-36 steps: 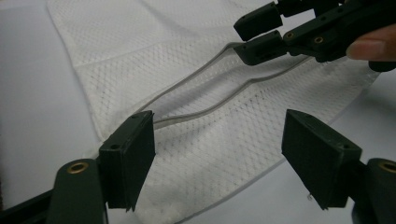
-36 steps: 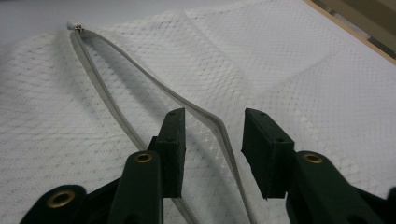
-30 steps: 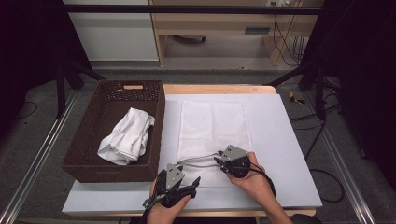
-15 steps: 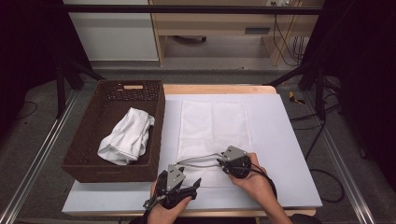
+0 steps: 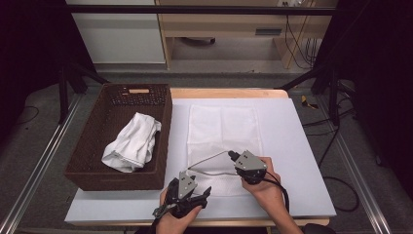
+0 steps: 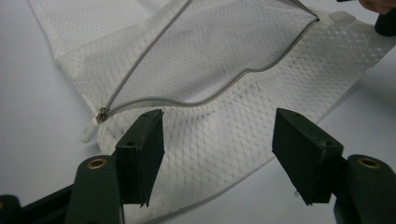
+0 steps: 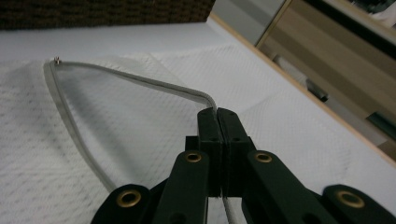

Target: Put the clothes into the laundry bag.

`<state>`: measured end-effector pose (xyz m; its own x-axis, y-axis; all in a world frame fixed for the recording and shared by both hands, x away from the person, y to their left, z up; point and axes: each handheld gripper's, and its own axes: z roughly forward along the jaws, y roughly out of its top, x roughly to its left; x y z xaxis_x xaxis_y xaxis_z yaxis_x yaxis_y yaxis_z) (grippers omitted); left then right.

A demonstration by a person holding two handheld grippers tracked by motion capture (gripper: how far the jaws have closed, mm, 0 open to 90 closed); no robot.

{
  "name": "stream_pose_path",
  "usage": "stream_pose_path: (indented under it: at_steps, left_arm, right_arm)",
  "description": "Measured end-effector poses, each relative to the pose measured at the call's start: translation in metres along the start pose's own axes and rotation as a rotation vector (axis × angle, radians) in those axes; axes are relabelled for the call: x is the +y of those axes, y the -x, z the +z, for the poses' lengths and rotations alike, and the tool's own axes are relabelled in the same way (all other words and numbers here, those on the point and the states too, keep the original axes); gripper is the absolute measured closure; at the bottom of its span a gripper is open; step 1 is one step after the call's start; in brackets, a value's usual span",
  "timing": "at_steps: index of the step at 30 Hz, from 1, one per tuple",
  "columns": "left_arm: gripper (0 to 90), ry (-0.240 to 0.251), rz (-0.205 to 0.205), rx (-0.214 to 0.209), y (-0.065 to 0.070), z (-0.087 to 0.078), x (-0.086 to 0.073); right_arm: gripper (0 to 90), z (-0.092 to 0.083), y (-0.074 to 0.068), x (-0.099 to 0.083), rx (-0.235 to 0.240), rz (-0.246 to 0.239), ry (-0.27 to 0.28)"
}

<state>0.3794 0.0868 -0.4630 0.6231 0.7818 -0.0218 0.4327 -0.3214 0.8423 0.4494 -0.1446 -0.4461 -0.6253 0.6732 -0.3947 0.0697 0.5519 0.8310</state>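
White mesh laundry bag [image 5: 221, 141] flat on table, zipper mouth apparently open.

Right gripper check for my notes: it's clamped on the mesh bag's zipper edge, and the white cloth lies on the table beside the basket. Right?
Not quite. The right gripper does clamp the mesh bag's zipper edge, but the high view shows the white cloth lying inside the basket.

Bright table, dark surroundings, soft focus

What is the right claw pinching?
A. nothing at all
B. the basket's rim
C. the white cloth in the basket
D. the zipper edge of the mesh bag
D: in the right gripper view the right claw is shut on the grey zipper edge of the mesh bag, lifting it open.
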Motion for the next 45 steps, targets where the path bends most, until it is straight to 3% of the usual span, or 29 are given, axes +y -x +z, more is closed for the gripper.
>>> stream_pose_path:
  at_steps: [5, 9, 10, 14, 16, 18, 21, 23, 24, 26, 27, 29, 31, 35, 37, 40, 42, 45]
  left_arm:
    - [32.2, 0.015, 0.007, -0.010, 0.001, -0.004, 0.003]
    - [26.3, 0.039, 0.044, -0.026, 0.006, -0.020, 0.012]
    - [25.4, 0.052, 0.032, -0.041, 0.006, -0.027, 0.016]
    - [18.4, 0.079, 0.000, -0.082, 0.000, -0.059, 0.048]
    - [14.6, 0.068, 0.043, -0.073, -0.006, -0.075, 0.066]
    - [10.1, 0.027, 0.083, -0.036, -0.022, -0.096, 0.093]
    - [6.7, -0.030, 0.131, 0.045, -0.061, -0.119, 0.127]
    - [5.3, -0.086, 0.103, 0.074, -0.091, -0.123, 0.138]
    - [4.9, -0.129, 0.049, 0.104, -0.123, -0.120, 0.142]
    - [6.9, -0.170, 0.012, 0.175, -0.158, -0.112, 0.141]
    - [7.9, -0.193, -0.004, 0.205, -0.173, -0.105, 0.138]
    - [9.9, -0.221, -0.071, 0.206, -0.199, -0.090, 0.130]
    - [11.4, -0.262, -0.089, 0.211, -0.216, -0.073, 0.122]
    - [8.3, -0.371, -0.093, 0.200, -0.235, -0.038, 0.106]
    - [7.6, -0.440, -0.074, 0.201, -0.240, -0.021, 0.099]
    - [5.0, -0.497, -0.069, 0.182, -0.242, -0.004, 0.091]
    - [4.9, -0.524, -0.043, 0.169, -0.241, 0.005, 0.089]
    - [3.9, -0.555, -0.025, 0.207, -0.247, 0.016, 0.085]
  right_arm:
    - [89.6, -0.007, 0.001, 0.006, -0.030, 0.015, 0.081]
    - [89.6, -0.007, 0.002, 0.006, -0.010, 0.038, 0.067]
    - [89.6, -0.006, 0.002, 0.005, -0.005, 0.041, 0.058]
    - [89.6, -0.004, 0.002, 0.003, 0.012, 0.042, 0.039]
    - [89.6, -0.004, 0.002, 0.001, 0.017, 0.040, 0.031]
    - [89.6, -0.004, 0.002, 0.000, 0.024, 0.044, 0.024]
    - [89.5, -0.006, 0.003, -0.001, 0.037, 0.048, 0.021]
    - [89.6, -0.007, 0.003, -0.002, 0.039, 0.052, 0.022]
    - [89.5, -0.008, 0.003, -0.002, 0.044, 0.053, 0.021]
    - [89.6, -0.007, 0.002, -0.002, 0.056, 0.053, 0.020]
    - [89.5, -0.007, 0.002, -0.002, 0.061, 0.052, 0.020]
    - [89.5, -0.007, 0.001, -0.001, 0.069, 0.053, 0.016]
    - [89.5, -0.006, 0.001, -0.002, 0.078, 0.052, 0.015]
    - [89.5, -0.006, 0.001, -0.003, 0.088, 0.056, 0.003]
    - [89.5, -0.005, 0.002, -0.003, 0.095, 0.059, 0.001]
    - [89.4, -0.004, 0.002, -0.003, 0.106, 0.060, -0.004]
    - [89.4, -0.002, 0.002, -0.003, 0.110, 0.061, -0.006]
    - [89.4, 0.000, 0.001, -0.003, 0.119, 0.059, -0.012]
